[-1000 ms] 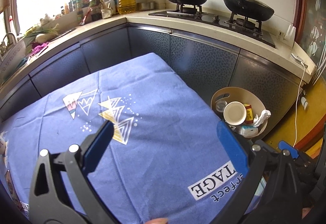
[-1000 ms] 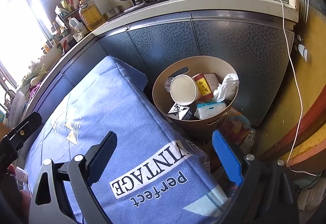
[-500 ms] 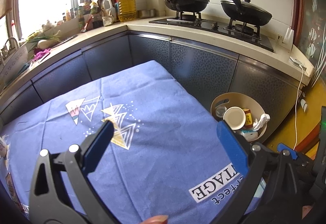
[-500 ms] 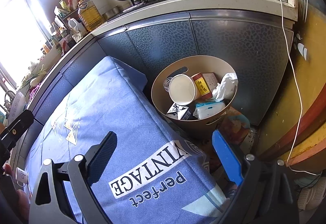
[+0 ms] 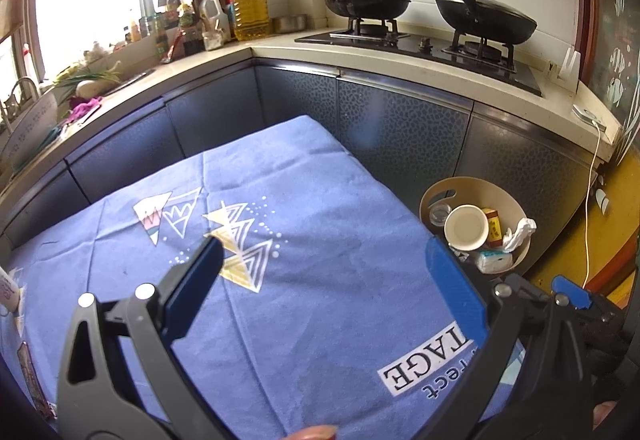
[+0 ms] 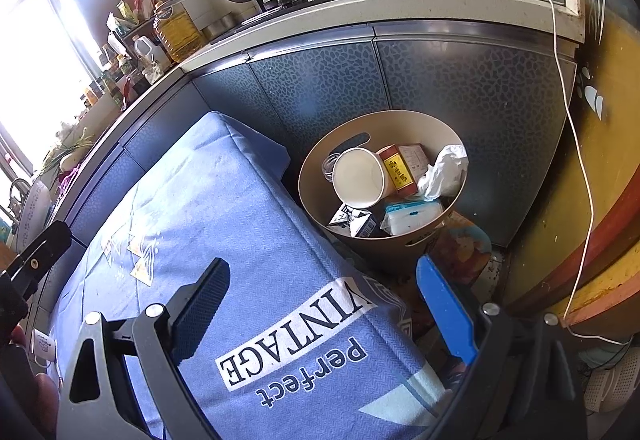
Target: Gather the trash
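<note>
Both grippers hovered above the blue tablecloth [image 5: 304, 200], fingers spread wide and grasping nothing. The left gripper [image 5: 320, 280] pointed across it; the right gripper [image 6: 320, 300] angled toward the beige trash bin [image 6: 316, 168] beside it.

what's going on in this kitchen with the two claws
A person is collecting trash with a claw in each hand. Right now both the left claw and the right claw are open and empty, held above the blue tablecloth. The tan bin on the floor beside the table already holds a paper cup, a red and yellow box, crumpled tissue, a wipes pack and small cartons. A small cup sits at the table's far edge.
</note>
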Demonstrator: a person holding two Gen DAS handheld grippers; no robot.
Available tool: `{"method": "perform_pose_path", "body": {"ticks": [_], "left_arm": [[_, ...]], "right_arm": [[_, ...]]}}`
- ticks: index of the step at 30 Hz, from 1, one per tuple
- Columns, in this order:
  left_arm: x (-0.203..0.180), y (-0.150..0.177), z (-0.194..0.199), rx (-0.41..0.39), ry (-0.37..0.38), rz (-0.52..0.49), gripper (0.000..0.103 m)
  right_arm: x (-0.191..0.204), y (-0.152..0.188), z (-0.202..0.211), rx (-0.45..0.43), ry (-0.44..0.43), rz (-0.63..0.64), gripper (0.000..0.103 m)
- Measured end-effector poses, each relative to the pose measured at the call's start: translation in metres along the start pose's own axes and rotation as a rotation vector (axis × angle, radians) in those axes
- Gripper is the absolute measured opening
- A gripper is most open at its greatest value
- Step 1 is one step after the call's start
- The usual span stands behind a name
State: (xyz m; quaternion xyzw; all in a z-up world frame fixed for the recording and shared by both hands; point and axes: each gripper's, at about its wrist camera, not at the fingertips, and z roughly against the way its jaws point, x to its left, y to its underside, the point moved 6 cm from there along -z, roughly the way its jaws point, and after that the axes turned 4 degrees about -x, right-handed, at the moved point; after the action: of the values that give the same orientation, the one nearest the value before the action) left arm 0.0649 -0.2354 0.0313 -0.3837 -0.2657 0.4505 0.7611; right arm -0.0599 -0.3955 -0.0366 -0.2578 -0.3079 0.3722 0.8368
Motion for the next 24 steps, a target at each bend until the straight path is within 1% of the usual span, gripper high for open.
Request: {"method": "perform_pose_path", "body": {"ticks": [8, 11, 14, 21, 24], "left_arm": [[-0.004, 0.011, -0.009, 0.033, -0.001, -0.023, 0.097], [-0.007, 0.013, -0.01, 0.03, -0.01, -0.032, 0.097], [-0.011, 0.014, -0.011, 0.026, -0.003, -0.038, 0.097], [-0.01, 0.015, -0.013, 0.028, -0.001, -0.024, 0.097], [-0.01, 0.016, -0.014, 0.033, 0.002, -0.022, 0.097]], "right_arm": [[0.003, 0.002, 0.001, 0.003, 0.002, 0.006, 0.092], [0.004, 0.003, 0.002, -0.003, 0.002, 0.015, 0.092], [0.004, 0.003, 0.004, -0.005, -0.003, 0.009, 0.092], [0.007, 0.003, 0.006, -0.012, -0.029, 0.026, 0.092], [0.008, 0.004, 0.005, -0.01, -0.026, 0.034, 0.092]]}}
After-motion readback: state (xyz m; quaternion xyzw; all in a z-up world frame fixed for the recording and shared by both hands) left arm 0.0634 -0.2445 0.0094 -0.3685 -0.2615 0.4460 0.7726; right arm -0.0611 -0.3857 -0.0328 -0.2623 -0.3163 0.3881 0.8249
